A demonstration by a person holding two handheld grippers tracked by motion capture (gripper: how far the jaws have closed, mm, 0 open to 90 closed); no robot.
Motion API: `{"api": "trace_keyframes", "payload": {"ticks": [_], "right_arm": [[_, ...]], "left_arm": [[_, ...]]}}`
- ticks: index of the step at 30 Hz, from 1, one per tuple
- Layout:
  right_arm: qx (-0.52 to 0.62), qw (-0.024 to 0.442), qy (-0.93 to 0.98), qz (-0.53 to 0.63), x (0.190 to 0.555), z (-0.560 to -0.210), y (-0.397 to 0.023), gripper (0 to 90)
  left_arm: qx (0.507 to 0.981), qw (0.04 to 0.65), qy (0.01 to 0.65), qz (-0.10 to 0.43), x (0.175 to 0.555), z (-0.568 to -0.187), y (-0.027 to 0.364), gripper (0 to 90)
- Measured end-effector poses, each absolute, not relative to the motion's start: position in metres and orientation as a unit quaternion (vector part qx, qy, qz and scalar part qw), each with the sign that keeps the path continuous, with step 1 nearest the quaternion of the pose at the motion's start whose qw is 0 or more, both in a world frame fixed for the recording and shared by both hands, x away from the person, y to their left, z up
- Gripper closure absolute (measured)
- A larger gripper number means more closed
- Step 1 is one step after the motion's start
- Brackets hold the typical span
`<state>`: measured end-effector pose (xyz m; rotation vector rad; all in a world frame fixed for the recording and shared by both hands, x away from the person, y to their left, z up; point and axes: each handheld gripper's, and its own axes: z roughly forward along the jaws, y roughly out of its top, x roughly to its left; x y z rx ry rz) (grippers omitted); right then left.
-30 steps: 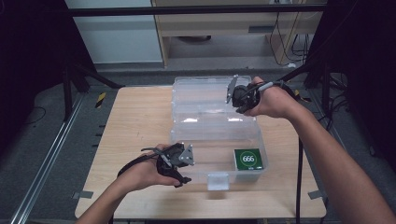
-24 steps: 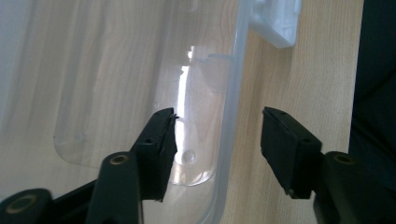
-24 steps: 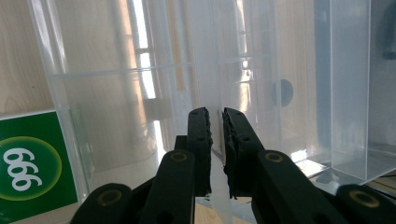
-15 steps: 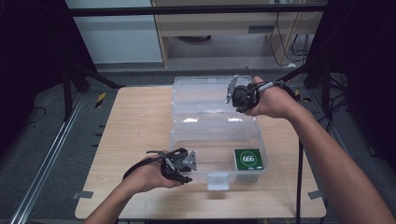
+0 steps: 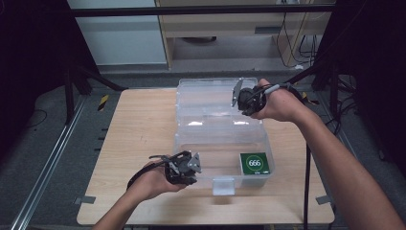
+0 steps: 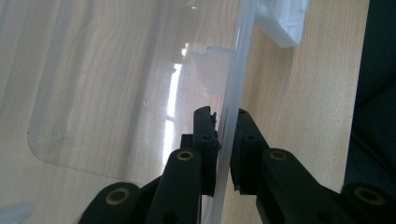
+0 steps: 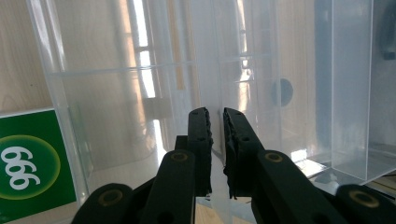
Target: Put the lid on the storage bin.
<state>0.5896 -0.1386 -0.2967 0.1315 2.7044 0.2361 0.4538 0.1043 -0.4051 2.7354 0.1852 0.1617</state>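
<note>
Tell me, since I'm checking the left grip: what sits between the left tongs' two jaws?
The clear plastic box's thin front wall runs between the left tongs' jaws, seen in the left gripper view.

A glossy clear plastic box (image 5: 218, 125) sits on a matt, seemingly wooden table (image 5: 139, 129).

Left hand-held gripper (image 5: 184, 167): held low near the person, forearm short and angled inward, jaws nearly closed. Right hand-held gripper (image 5: 246, 98): arm extended forward, wrist turned inward, jaws nearly closed.
</note>
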Motion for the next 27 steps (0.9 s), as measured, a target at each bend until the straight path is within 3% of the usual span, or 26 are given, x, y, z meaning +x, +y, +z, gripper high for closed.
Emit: {"api": "trace_keyframes", "payload": {"ticks": [14, 27], "right_arm": [[0.055, 0.216, 0.972, 0.078, 0.5976, -0.2980, -0.1350, 81.5], [0.047, 0.203, 0.975, 0.072, 0.5894, -0.2913, -0.1301, 87.3]], "left_arm": [[0.975, 0.199, 0.081, 0.064, 0.4623, -0.4058, 0.1031, 81.3], [0.971, 0.197, 0.109, 0.079, 0.4612, -0.4066, 0.1022, 79.8]]}}
